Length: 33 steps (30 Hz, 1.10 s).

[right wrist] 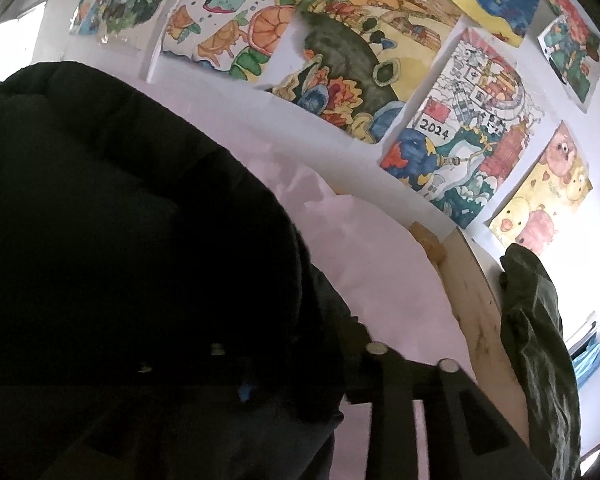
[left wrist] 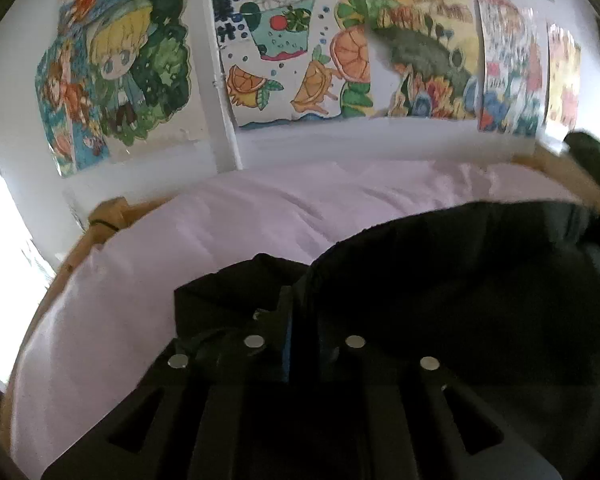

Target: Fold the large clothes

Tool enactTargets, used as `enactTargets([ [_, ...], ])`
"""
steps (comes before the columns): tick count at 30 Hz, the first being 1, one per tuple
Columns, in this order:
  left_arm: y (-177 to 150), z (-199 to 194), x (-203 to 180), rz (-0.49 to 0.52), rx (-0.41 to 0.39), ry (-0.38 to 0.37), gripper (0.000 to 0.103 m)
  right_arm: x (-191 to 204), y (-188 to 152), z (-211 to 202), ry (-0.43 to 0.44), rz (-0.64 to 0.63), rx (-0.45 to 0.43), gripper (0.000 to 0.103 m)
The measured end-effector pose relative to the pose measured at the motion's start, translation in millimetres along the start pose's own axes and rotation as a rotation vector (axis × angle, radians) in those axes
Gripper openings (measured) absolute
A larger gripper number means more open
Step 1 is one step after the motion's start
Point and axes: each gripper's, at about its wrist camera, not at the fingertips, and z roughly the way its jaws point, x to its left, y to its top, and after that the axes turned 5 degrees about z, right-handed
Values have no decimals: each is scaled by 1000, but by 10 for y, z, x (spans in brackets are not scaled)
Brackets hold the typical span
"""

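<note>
black puffy garment (left wrist: pixel 440 280), pale lilac bedsheet (left wrist: pixel 160 264), light wood bed frame (right wrist: pixel 480 304), white wall (left wrist: pixel 16 120), bright multicolour drawings (left wrist: pixel 284 60) with orange slices, yellow-pink animal drawing (right wrist: pixel 548 192), dark olive cloth (right wrist: pixel 540 340) on frame, black grippers (left wrist: pixel 288 344) with silver studs

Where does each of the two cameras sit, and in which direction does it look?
Left wrist view: on the left gripper, facing over the black garment and pink bed sheet towards the wall drawings; only its fingers show.
Right wrist view: on the right gripper, tilted, facing the same wall; garment covers one finger.
Shared: garment, sheet, drawings, wooden bed frame.
</note>
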Motion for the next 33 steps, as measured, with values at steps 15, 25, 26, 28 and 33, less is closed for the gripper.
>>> enactTargets([
  [15, -275, -942, -48, -49, -277, -296, 90, -265, -107, -836, 270, 235, -275, 91],
  [25, -610, -710, -640, 130, -169, -406, 90, 422, -311, -799, 470, -5, -188, 92],
  [26, -586, -672, -686, 149, -168, -387, 90, 435, -286, -759, 472, 0, -186, 92],
  [28, -529, -604, -743, 175, -171, -351, 90, 469, -182, -647, 470, 11, -185, 92],
  [33, -357, -352, -722, 130, -159, -319, 90, 505, 83, -326, 446, 55, -149, 92],
])
